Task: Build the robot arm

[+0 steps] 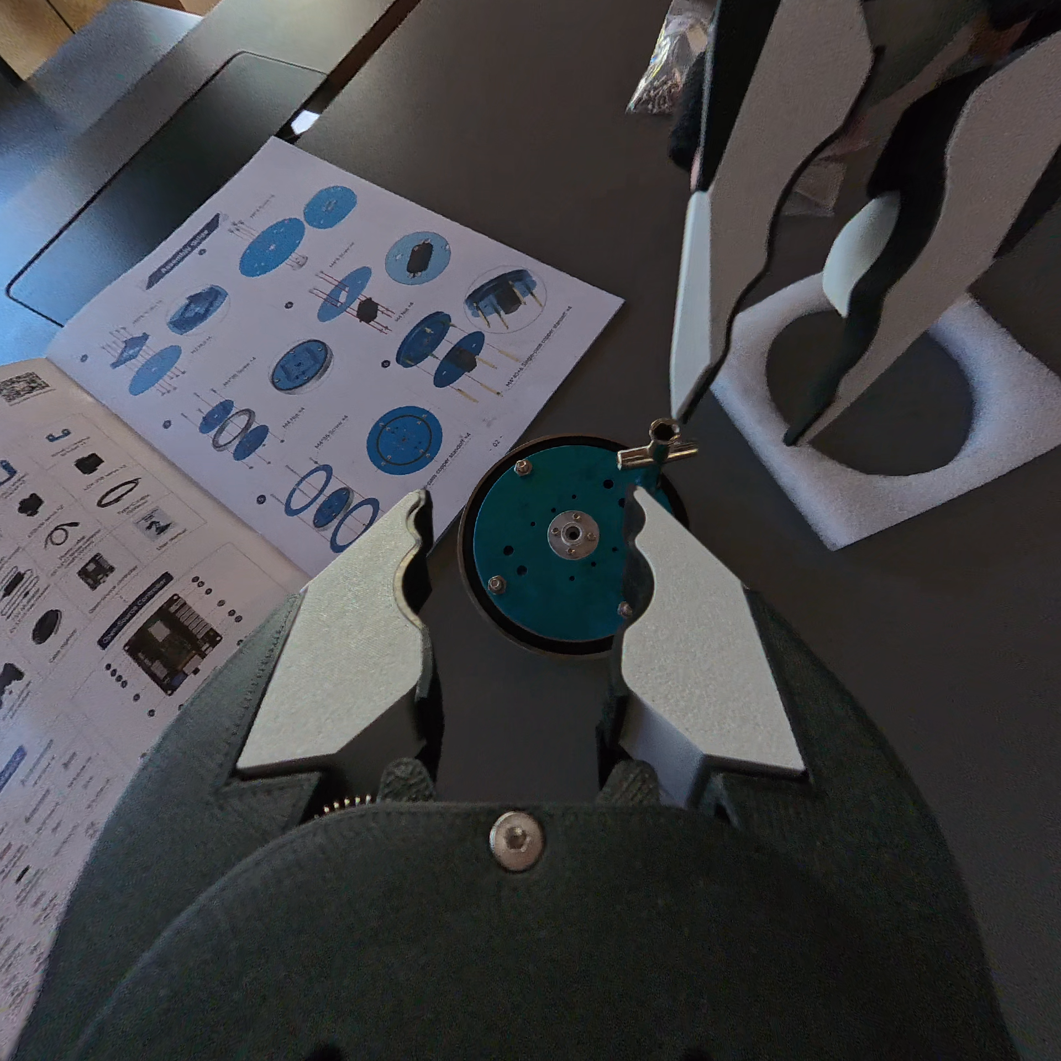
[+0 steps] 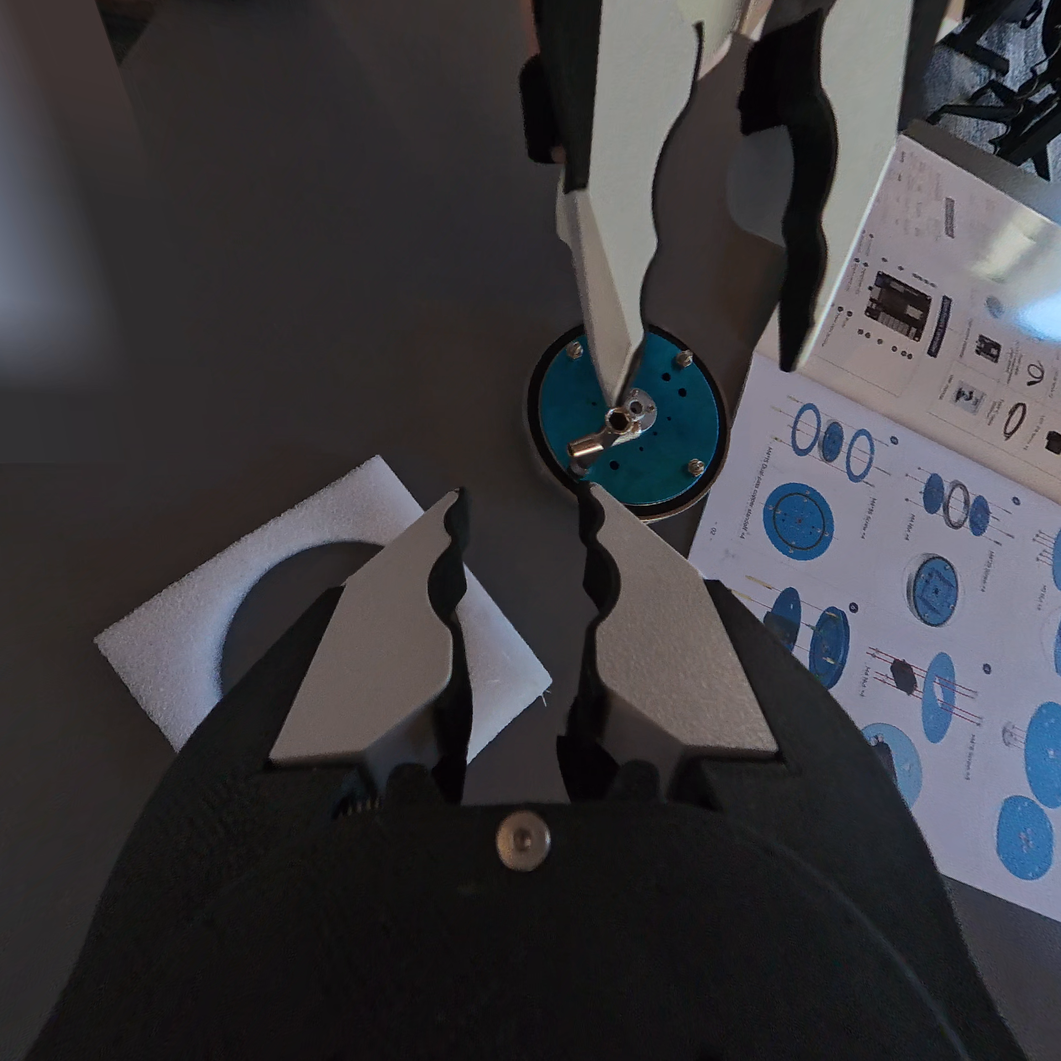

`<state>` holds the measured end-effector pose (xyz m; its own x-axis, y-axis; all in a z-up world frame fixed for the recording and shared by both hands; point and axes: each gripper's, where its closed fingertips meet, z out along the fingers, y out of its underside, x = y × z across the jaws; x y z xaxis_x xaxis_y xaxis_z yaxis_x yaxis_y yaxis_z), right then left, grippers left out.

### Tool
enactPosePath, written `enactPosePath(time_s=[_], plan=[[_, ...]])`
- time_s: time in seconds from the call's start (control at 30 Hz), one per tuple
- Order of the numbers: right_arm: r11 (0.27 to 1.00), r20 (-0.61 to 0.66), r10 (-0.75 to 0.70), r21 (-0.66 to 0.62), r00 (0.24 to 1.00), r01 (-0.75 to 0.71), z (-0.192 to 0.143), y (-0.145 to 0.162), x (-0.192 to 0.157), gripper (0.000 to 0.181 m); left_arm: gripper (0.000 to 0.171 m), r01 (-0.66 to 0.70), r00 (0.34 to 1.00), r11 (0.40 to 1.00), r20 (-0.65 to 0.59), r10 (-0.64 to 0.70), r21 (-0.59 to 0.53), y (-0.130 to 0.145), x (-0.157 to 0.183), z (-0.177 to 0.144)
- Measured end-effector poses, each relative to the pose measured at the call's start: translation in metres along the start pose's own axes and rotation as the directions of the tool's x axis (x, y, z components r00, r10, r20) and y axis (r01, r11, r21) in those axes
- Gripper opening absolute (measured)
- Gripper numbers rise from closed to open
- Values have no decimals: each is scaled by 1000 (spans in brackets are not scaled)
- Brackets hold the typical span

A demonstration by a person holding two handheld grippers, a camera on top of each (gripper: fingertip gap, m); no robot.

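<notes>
A round blue disc (image 1: pixel 539 568) with a silver hub and nuts at its rim lies on the dark table. A small silver cross-shaped socket wrench (image 1: pixel 657 450) stands on the disc's rim. My left gripper (image 1: pixel 528 496) is open over the disc, its right finger overlapping the disc's edge. In the right wrist view the left gripper (image 2: pixel 700 379) comes down from above, one fingertip on the disc (image 2: pixel 660 459) beside the wrench (image 2: pixel 603 436). My right gripper (image 2: pixel 525 494) is open and empty, its right fingertip close to the wrench's foot. It also shows in the left wrist view (image 1: pixel 738 428).
A white foam square with a round hole (image 1: pixel 861 505) (image 2: pixel 172 660) lies beside the disc, under my right gripper. Printed sheets with blue diagrams (image 1: pixel 344 321) (image 2: pixel 861 574) lie on the other side. A dark flat device (image 1: pixel 143 172) and a bag of small parts (image 1: pixel 666 63) sit farther off. About 4 cm separates my left fingertips from the round blue disc (image 1: pixel 539 568). Seen from the right wrist view (image 2: pixel 652 378) as well.
</notes>
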<state>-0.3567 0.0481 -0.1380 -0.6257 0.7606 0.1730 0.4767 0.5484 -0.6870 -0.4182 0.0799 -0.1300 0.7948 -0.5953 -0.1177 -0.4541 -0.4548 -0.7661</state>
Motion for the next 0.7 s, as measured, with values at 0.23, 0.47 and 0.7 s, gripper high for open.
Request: enactPosePath(time_s=[0.23, 0.47, 0.7], plan=[[1000, 19, -10, 22, 1000, 10, 2, -10, -6, 34, 66, -3, 1000, 1000, 8, 3, 13, -4, 1, 3], [998, 46, -59, 1, 997, 59, 9, -10, -15, 34, 64, 16, 1000, 1000, 21, -16, -2, 0, -2, 8], [999, -12, -45, 2, 999, 45, 6, -6, -2, 28, 63, 21, 1000, 1000, 1, -21, 14, -3, 1, 7]])
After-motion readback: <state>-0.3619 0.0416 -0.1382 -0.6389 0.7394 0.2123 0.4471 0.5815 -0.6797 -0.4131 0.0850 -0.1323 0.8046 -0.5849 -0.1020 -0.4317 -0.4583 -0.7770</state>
